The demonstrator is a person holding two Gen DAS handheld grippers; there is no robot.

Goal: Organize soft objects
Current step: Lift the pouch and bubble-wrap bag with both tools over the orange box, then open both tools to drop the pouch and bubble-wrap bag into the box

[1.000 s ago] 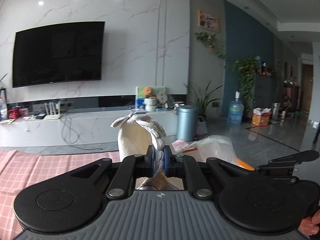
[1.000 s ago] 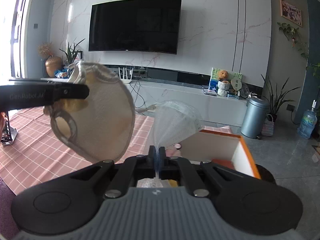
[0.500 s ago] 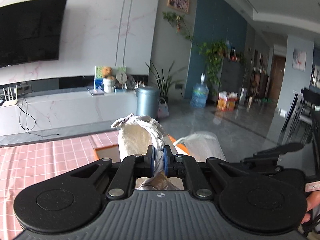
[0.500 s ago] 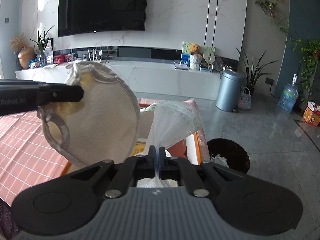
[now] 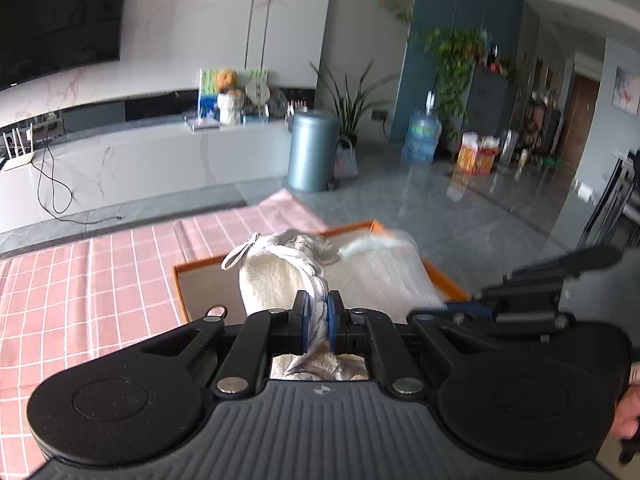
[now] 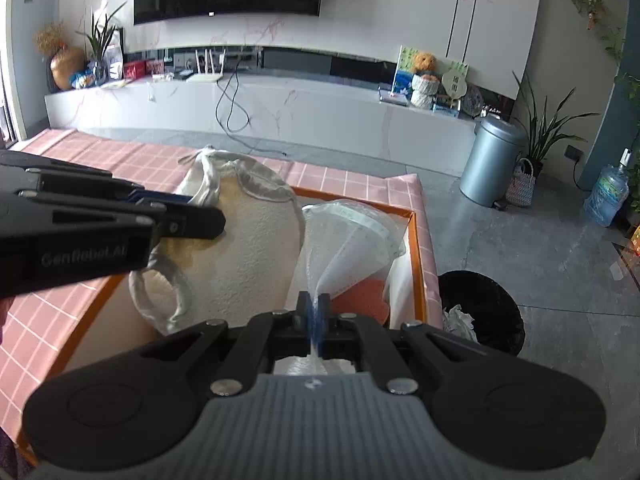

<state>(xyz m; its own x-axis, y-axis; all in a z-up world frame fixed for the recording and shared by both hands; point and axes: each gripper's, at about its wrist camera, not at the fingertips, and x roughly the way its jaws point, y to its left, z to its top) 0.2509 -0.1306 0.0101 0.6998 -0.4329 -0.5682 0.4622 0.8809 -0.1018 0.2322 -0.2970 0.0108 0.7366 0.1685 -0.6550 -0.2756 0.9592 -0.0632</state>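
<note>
My left gripper point(image 5: 317, 322) is shut on a cream cloth item with grey edging point(image 5: 276, 276), seen hanging over the box in the right wrist view point(image 6: 248, 248). My right gripper point(image 6: 315, 322) is shut on a thin white mesh item point(image 6: 352, 240), which shows blurred in the left wrist view point(image 5: 388, 268). Both are held above an orange-rimmed box point(image 6: 418, 264) with a pale inside, also in the left wrist view point(image 5: 182, 292). The left gripper point(image 6: 176, 220) reaches in from the left in the right wrist view. An orange piece point(image 6: 362, 300) lies in the box.
The box sits at the right end of a table with a pink checked cloth point(image 5: 100, 280). A black waste bin point(image 6: 484, 312) stands on the floor just right of the table. A grey bin point(image 6: 490, 160), TV unit and plants stand further back.
Both grippers have tilted down and come in over the orange box, carrying the cloth item and the mesh item lower toward it. Both stay shut.
</note>
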